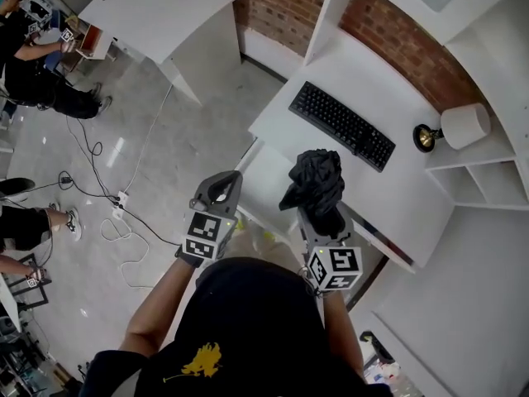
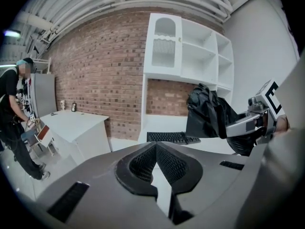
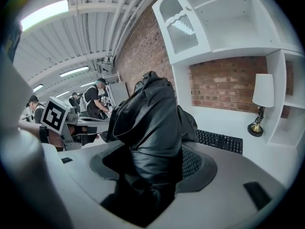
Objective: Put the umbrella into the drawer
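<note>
The right hand-held gripper point(image 1: 324, 218) is clamped on a black folded umbrella point(image 1: 316, 179). The right gripper view shows the crumpled fabric filling the space between the jaws and rising well above them. In the head view the umbrella sits just right of centre, held upright in the air over the near edge of the white worktop point(image 1: 413, 197). It is below and slightly left of the black keyboard point(image 1: 343, 126) and does not touch it.

The left hand-held gripper point(image 1: 225, 182) is at centre left, beside the right one and apart from it, off the worktop's edge. In its own view the ribbed pads point(image 2: 143, 163) meet at their tips with nothing between them. The umbrella and the other gripper show at the right of that frame.

A white panel point(image 1: 269, 176) projects below the worktop's left edge, between the two grippers. Whether it is the drawer I cannot tell.

At right of the head view, a lamp point(image 1: 459, 129) with a white shade and brass base stands on the worktop, next to white shelves point(image 1: 488, 180). A brick wall point(image 1: 397, 40) runs behind. A second white table point(image 1: 165, 7) stands at upper left, and cables point(image 1: 116, 205) trail over the grey floor.
</note>
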The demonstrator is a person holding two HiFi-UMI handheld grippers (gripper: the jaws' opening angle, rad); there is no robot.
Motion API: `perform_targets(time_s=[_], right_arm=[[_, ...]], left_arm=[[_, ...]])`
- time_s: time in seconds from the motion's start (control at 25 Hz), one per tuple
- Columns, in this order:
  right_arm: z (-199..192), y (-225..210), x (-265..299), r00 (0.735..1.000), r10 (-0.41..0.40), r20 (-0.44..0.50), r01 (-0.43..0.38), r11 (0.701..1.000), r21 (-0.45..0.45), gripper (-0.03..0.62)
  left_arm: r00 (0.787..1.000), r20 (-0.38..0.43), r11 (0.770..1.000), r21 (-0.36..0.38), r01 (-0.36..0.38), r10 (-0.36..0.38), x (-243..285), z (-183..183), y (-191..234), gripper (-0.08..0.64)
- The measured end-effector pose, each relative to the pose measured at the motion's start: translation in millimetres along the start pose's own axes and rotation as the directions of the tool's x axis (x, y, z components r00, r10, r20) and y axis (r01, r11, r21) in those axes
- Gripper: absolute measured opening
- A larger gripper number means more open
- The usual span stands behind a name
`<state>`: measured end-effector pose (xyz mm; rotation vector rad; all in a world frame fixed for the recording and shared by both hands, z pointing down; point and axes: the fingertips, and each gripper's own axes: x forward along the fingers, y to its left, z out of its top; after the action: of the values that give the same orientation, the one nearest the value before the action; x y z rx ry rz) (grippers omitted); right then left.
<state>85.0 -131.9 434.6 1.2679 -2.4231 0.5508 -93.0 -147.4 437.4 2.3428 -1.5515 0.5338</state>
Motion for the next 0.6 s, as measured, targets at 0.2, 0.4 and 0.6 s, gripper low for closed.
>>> perform_targets(time_s=[0.2, 0.4, 0.6], right_arm=[[-17, 8, 17, 0.998, 0.026, -0.064, -0.026, 1.0, 0.004, 0.273], [-33, 15, 32, 0.991, 0.047, -0.122, -0.047, 0.999, -0.003, 0.273], [-48, 21, 47, 0.985, 0.049, -0.167, -0.053, 0.998, -0.016, 0.273]], left_arm=[[1.0, -0.023, 1.0, 0.01, 0.014, -0.014, 4, -22, 8, 0.015], [0.998, -0.065, 0.999, -0.032, 0.005, -0.007, 12, -45, 18, 0.015], [0.995, -0.099, 0.999, -0.046, 0.012, -0.017, 18, -64, 23, 0.015]])
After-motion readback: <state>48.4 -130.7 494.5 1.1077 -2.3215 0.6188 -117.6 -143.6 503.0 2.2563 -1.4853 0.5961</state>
